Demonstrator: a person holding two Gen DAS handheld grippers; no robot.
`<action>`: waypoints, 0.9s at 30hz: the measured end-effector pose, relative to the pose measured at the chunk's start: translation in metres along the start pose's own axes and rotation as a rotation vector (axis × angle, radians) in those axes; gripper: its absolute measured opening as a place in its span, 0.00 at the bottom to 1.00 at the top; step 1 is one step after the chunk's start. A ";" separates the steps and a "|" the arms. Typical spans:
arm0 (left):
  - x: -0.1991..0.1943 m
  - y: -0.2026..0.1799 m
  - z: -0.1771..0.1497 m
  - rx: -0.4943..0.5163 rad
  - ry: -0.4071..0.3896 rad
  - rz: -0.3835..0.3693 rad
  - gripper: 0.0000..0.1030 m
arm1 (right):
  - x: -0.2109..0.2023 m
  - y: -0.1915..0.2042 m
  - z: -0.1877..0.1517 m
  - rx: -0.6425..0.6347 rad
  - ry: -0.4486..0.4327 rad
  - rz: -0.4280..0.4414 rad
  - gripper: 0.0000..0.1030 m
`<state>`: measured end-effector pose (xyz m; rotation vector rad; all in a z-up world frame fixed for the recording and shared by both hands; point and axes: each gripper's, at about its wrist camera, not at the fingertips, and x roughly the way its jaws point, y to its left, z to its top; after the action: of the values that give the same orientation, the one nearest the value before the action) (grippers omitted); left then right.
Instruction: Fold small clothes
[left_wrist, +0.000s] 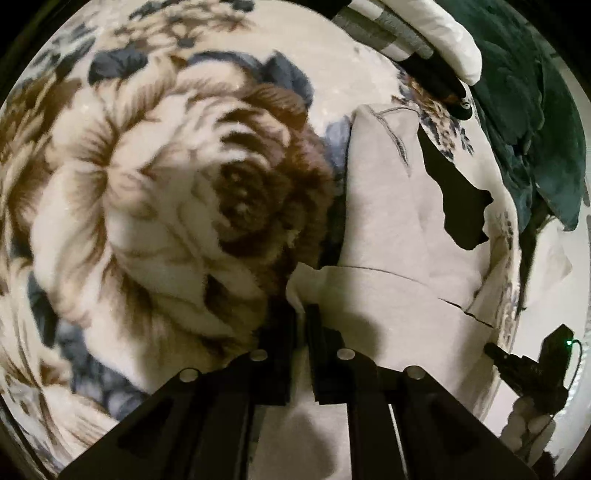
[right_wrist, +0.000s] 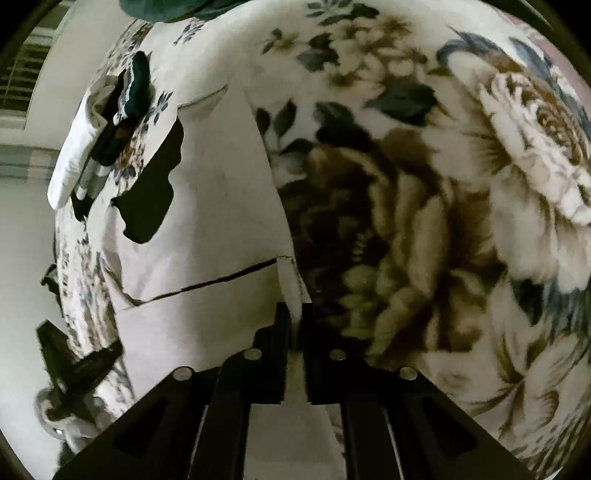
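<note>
A pale cream garment (left_wrist: 388, 229) lies spread on a floral blanket (left_wrist: 155, 192). My left gripper (left_wrist: 301, 310) is shut on the garment's near left corner. In the right wrist view the same garment (right_wrist: 214, 192) lies left of centre, and my right gripper (right_wrist: 294, 314) is shut on its near right corner. A dark seam line (right_wrist: 221, 278) crosses the garment close to the fingers. A black cloth piece (left_wrist: 461, 195) lies on the garment's far side and also shows in the right wrist view (right_wrist: 151, 184).
A pile of small clothes, white, striped and black (left_wrist: 417, 40), sits at the blanket's far edge, beside a dark green cloth (left_wrist: 535, 122). The other gripper's body shows at lower right (left_wrist: 532, 365) and at lower left (right_wrist: 70, 362). The blanket (right_wrist: 424, 221) fills the rest.
</note>
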<state>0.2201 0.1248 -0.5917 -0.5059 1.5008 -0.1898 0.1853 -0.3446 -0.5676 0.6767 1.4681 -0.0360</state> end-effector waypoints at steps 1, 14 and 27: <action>0.002 0.001 0.001 -0.006 0.006 -0.009 0.10 | -0.002 -0.001 0.001 0.010 0.001 0.018 0.29; -0.010 -0.029 0.053 0.023 -0.055 -0.079 0.72 | -0.016 0.022 0.041 -0.030 -0.053 -0.034 0.57; 0.053 -0.131 0.149 0.438 -0.068 0.207 0.66 | 0.040 0.110 0.175 -0.211 -0.074 -0.222 0.61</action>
<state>0.3950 0.0166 -0.5844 -0.0055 1.3827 -0.3252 0.3937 -0.3172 -0.5684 0.3367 1.4456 -0.0752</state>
